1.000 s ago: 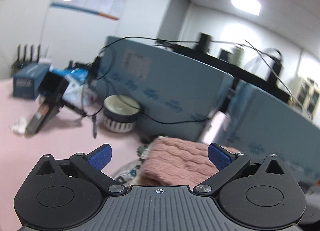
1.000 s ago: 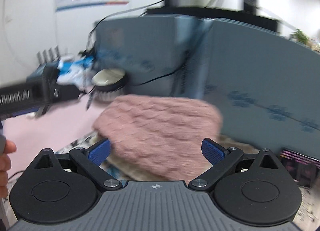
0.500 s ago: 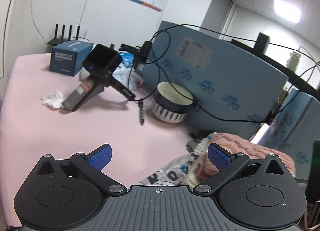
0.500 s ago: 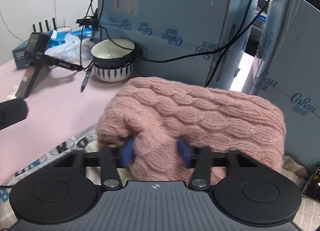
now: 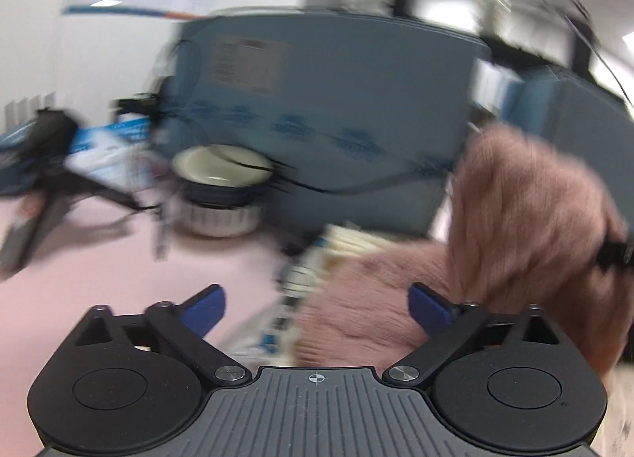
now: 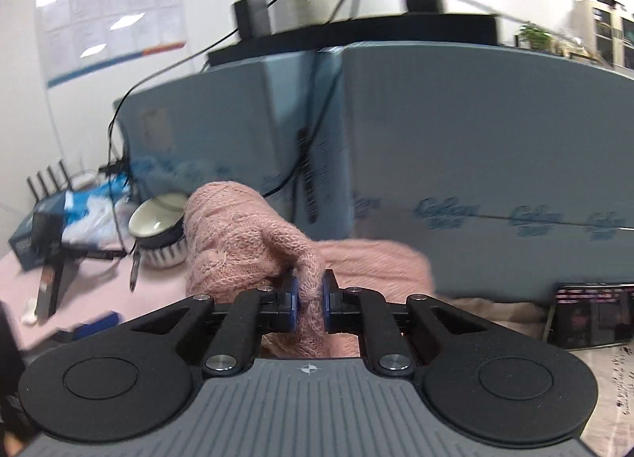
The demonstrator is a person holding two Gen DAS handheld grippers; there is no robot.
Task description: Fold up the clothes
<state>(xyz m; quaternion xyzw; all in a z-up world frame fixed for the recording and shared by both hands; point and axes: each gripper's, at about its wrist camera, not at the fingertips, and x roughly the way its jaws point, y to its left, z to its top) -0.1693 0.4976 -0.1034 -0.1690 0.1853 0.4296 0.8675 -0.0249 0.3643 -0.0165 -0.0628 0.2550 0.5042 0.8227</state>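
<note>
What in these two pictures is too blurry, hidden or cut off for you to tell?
- Left wrist view: motion blur smears the label on the blue cardboard box; unreadable.
- Left wrist view: whether the open left claw touches the pink knitted sweater is lost in blur.
- Right wrist view: the sweater hides part of the striped bowl.
- Right wrist view: the shut right claw covers the pinched fold; the garment's full shape stays hidden.

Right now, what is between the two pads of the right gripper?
In the right wrist view, a pinched fold of the pink knitted sweater sits between the pads of the right gripper, which are closed on it.
</note>
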